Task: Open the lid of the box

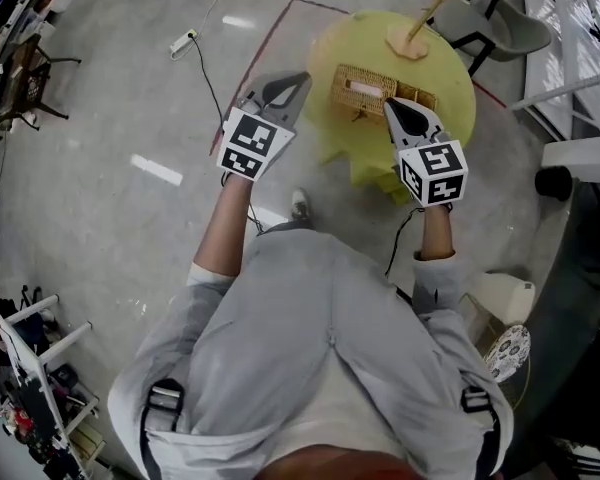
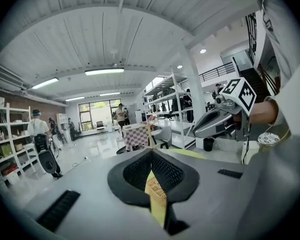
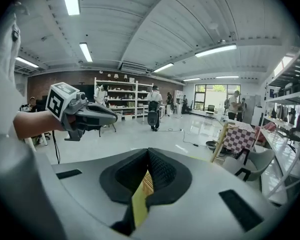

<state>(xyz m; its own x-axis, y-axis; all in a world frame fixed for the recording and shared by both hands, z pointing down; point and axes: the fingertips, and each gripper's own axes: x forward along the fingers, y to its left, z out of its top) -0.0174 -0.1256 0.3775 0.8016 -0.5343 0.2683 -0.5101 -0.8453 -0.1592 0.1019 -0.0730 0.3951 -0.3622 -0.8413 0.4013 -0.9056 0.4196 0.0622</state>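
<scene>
Both pairs of fingers are being held together, empty: the left gripper (image 1: 292, 83) beside the round yellow surface (image 1: 442, 76), the right gripper (image 1: 393, 106) over the wicker box (image 1: 352, 96) lying there. Its woven lid (image 1: 360, 76), seemingly light and brittle, is probably best taken at an edge.

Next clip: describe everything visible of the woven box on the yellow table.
The box is rectangular, tan and woven like wicker, with a pale strip across its top. It sits flat on the round yellow table, lid seemingly down. The shut right gripper overlaps its right end; contact is unclear.
</scene>
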